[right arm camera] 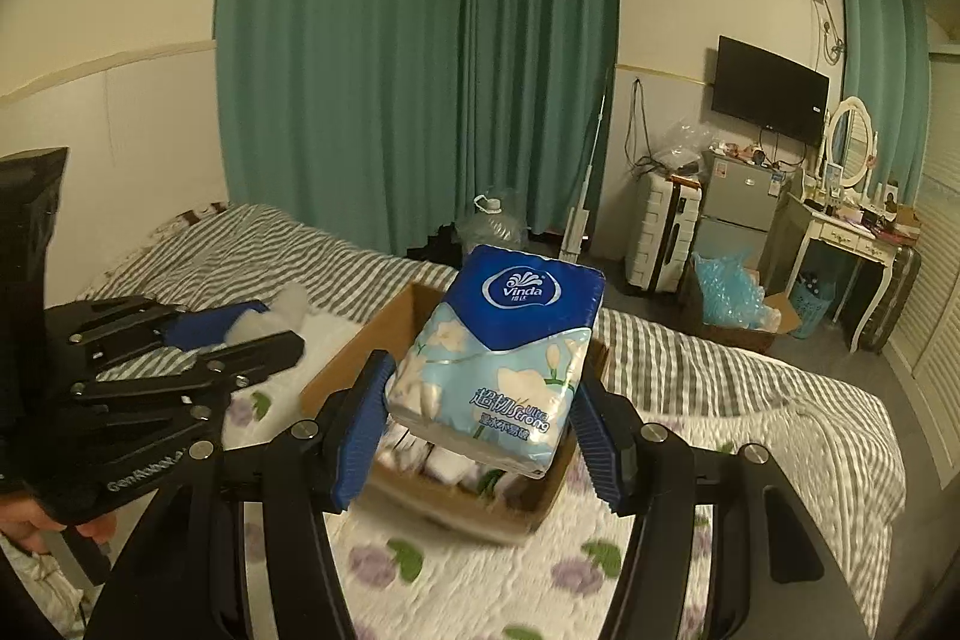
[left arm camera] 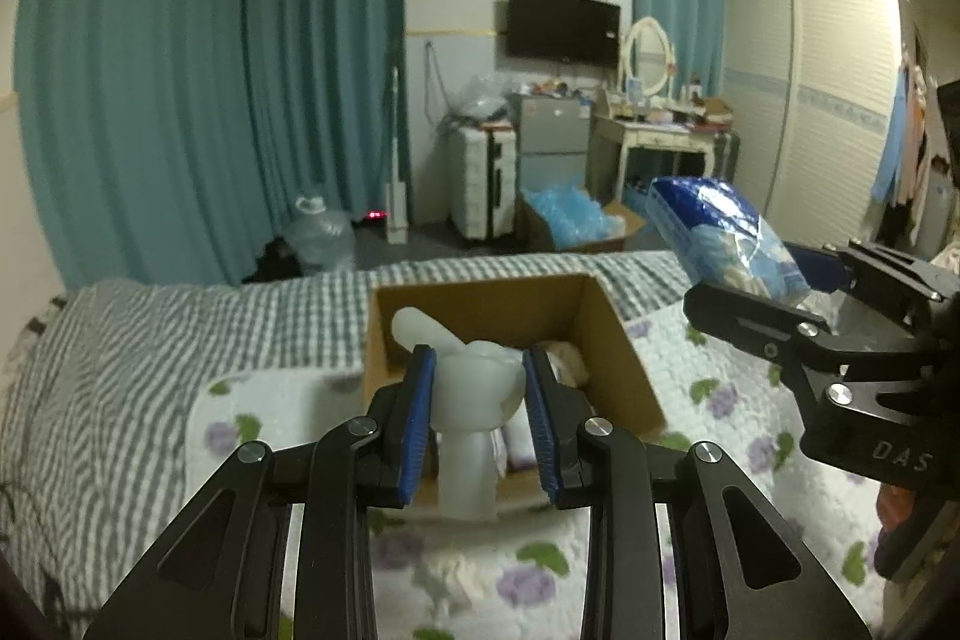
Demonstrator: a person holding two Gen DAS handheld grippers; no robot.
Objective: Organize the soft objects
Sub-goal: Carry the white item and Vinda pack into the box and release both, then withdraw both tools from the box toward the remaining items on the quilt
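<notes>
My left gripper (left arm camera: 477,382) is shut on a white plush toy (left arm camera: 474,400) and holds it over the near edge of an open cardboard box (left arm camera: 624,340) on the bed. My right gripper (right arm camera: 480,400) is shut on a blue Vinda tissue pack (right arm camera: 504,340) and holds it above the same box (right arm camera: 360,364). In the left wrist view the right gripper (left arm camera: 774,298) holds the pack (left arm camera: 720,232) to the right of the box. In the right wrist view the left gripper (right arm camera: 240,334) with the plush (right arm camera: 270,316) is at left. Several soft items lie in the box.
The box sits on a white floral quilt (left arm camera: 720,400) over a grey striped bedspread (left arm camera: 150,340). Beyond the bed are teal curtains (left arm camera: 210,70), a water jug (left arm camera: 318,232), a suitcase (left arm camera: 483,184), a small fridge (left arm camera: 552,136), a vanity desk (left arm camera: 654,130) and a wardrobe (left arm camera: 828,88).
</notes>
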